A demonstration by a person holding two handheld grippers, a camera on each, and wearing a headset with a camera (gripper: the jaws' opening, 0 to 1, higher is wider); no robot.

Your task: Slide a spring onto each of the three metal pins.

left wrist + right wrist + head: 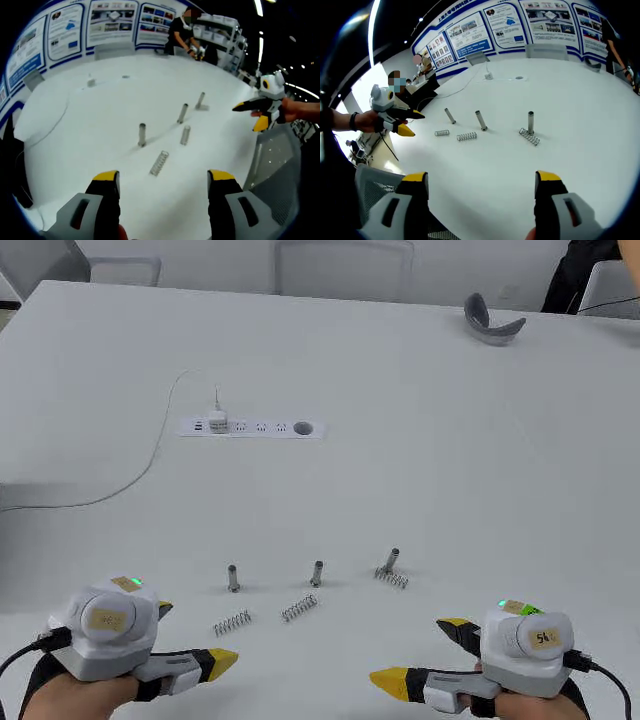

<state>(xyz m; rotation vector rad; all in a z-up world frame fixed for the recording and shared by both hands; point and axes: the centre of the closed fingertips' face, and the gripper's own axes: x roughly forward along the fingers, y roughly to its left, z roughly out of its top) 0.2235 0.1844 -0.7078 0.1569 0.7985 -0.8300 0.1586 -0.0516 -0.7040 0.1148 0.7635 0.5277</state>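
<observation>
Three short metal pins stand upright in a row on the white table (420, 440): left pin (233, 578), middle pin (317, 573), right pin (391, 561). Three springs lie flat near them: one (232, 622) in front of the left pin, one (299, 608) in front of the middle pin, one (392, 579) at the foot of the right pin. My left gripper (193, 633) is open at the near left, short of the springs. My right gripper (420, 651) is open at the near right. Both hold nothing. The pins (142, 135) (480, 120) lie ahead of each gripper's yellow-tipped jaws.
A white power strip (252, 427) with a plug and a trailing cable (150, 455) lies mid-table. A grey curved object (492, 323) rests at the far right. Chairs (345, 265) stand behind the far edge. A person (180, 30) stands in the background.
</observation>
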